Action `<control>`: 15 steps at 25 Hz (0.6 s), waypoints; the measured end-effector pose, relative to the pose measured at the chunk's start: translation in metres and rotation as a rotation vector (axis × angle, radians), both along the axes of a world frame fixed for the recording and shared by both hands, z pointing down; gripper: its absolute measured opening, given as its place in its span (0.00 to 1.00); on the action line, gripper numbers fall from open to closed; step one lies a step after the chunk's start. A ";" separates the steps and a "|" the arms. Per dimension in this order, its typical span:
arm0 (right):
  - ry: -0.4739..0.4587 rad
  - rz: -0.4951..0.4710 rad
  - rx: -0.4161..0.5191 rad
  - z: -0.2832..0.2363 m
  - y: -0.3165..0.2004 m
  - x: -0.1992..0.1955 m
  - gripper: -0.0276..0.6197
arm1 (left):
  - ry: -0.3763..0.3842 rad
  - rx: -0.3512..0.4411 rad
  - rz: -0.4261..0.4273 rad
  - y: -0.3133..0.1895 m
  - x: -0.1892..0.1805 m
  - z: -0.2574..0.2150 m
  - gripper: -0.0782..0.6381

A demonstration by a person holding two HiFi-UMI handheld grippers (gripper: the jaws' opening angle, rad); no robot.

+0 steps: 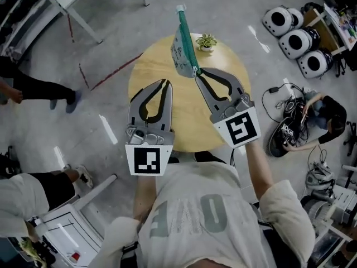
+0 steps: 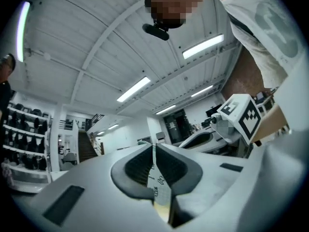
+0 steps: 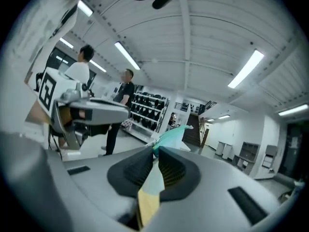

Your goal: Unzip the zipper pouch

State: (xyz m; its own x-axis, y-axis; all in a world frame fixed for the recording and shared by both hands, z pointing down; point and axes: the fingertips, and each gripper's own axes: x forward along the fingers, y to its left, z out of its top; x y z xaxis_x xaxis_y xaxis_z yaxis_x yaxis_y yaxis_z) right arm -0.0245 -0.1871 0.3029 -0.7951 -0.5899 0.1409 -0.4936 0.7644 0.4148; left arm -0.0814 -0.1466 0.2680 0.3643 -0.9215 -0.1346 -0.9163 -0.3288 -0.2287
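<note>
The white printed pouch with a teal zipper edge [image 1: 183, 48] sticks out past your right tongs [image 1: 196, 71], pinched at one corner. Your left tongs [image 1: 165, 82] beside it are closed, empty. Tug hard and it could slip out.

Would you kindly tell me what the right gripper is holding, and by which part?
The zipper pouch, pinched at the lower end of its teal zipper edge between the right gripper jaws.
</note>
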 end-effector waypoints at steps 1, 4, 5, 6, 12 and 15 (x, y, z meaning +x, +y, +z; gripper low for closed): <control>-0.057 0.007 -0.014 -0.006 0.004 0.001 0.13 | -0.026 -0.002 0.054 0.000 0.008 0.000 0.15; -0.176 0.011 -0.055 -0.018 0.014 0.000 0.13 | -0.091 0.014 0.188 0.003 0.025 -0.001 0.15; -0.185 0.005 -0.066 -0.018 0.018 0.001 0.13 | -0.122 0.027 0.234 0.006 0.032 -0.001 0.15; -0.182 -0.003 -0.077 -0.018 0.021 0.002 0.13 | -0.154 0.040 0.283 0.009 0.039 -0.001 0.16; -0.129 -0.047 -0.118 -0.016 0.037 0.011 0.13 | -0.344 0.099 0.436 0.020 0.066 0.002 0.24; -0.124 -0.075 -0.158 -0.016 0.045 0.013 0.13 | -0.473 0.118 0.449 0.026 0.072 0.011 0.24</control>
